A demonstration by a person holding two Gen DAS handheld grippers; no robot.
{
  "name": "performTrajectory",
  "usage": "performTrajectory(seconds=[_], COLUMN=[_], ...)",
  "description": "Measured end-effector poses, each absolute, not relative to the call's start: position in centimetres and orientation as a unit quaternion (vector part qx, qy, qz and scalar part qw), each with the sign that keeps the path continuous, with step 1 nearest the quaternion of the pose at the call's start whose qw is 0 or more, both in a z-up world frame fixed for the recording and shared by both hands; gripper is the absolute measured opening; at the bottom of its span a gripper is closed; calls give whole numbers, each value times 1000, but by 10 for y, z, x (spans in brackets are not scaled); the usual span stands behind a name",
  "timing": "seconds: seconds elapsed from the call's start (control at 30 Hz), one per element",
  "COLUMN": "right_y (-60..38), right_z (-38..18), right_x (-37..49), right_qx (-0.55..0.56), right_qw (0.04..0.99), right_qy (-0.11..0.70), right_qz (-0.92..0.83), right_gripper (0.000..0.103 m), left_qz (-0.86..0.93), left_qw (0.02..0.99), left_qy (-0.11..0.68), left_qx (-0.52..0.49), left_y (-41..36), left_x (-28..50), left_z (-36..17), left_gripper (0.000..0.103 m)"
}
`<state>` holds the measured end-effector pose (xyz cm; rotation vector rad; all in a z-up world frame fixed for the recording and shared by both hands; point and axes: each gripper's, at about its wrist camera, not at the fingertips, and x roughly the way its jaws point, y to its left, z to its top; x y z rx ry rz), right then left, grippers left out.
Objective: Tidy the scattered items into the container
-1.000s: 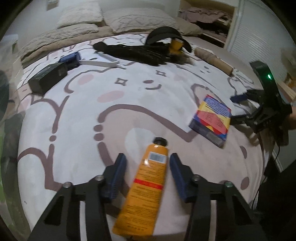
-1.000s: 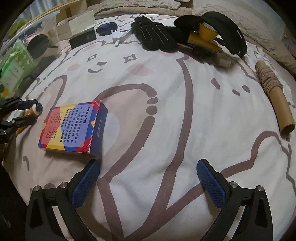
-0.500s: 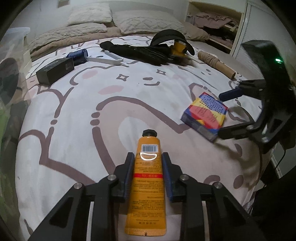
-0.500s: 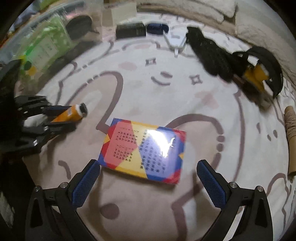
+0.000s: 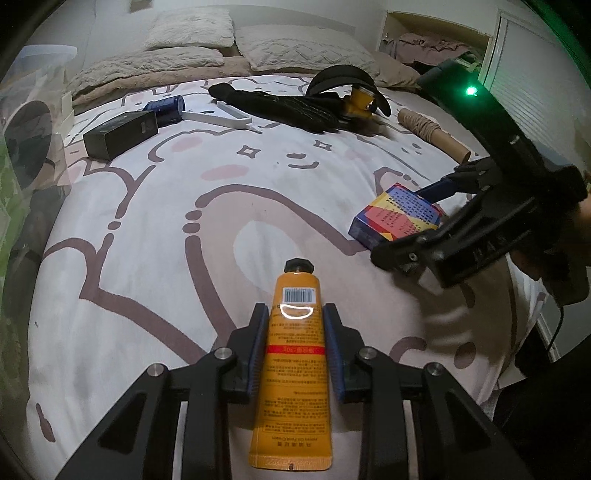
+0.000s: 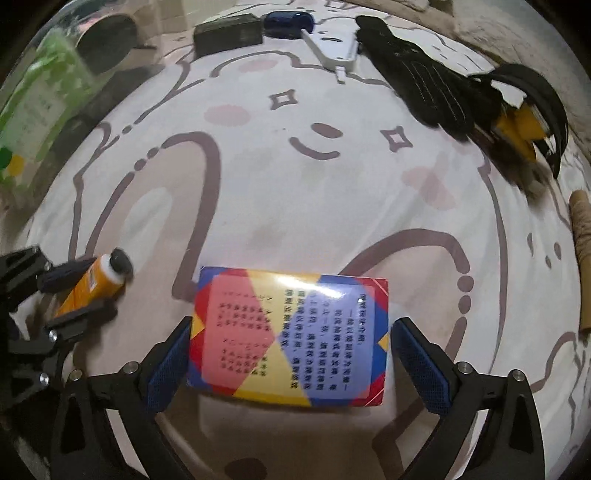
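My left gripper [image 5: 295, 314] is shut on an orange cream tube [image 5: 293, 354] with a black cap, lying on the bedspread; it also shows in the right wrist view [image 6: 92, 284]. My right gripper [image 6: 291, 339] is open, its blue pads either side of a colourful flat box [image 6: 288, 336] without touching it. The box [image 5: 397, 216] and right gripper [image 5: 424, 218] also show at right in the left wrist view. A clear plastic container [image 6: 40, 85] with green items stands at the bed's left edge.
At the far side lie a black box [image 5: 120, 133], a blue roller with white handle [image 5: 166, 107], black gloves [image 5: 280, 107], a black band with a yellow item [image 5: 358, 99] and a cardboard roll [image 5: 430, 134]. Pillows [image 5: 188, 35] lie behind.
My left gripper closed on the orange tube. My right gripper moved left and forward until its open fingers straddled the colourful box.
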<state>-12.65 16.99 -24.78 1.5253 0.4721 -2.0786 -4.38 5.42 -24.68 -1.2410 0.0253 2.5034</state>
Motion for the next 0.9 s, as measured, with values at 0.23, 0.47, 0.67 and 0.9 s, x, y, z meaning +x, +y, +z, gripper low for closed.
performTrajectory(seconds=[0.23,0.47,0.67,0.9], right_y=[167,165,152,124], right_z=[-234,-205,-166,-115], right_x=[-126,-129,-134,-123], right_qx=[545,515,489,447], right_qw=[268,281,296,332], right_qy=[192,176,141,123], right_qz=[-771,-791,-808,-821], right_gripper=[92,92,92,92], left_qz=[882,890,902,926], left_qw=[171,162,155,148], left_qy=[-7,-15,-20,-22], left_qx=[-440,-427,-402,-346], left_y=[51,41,28,7], left_x=[-46,-56,-66,-69], left_z=[-243,-225,-190,-130], left_gripper=[29,29,29,29])
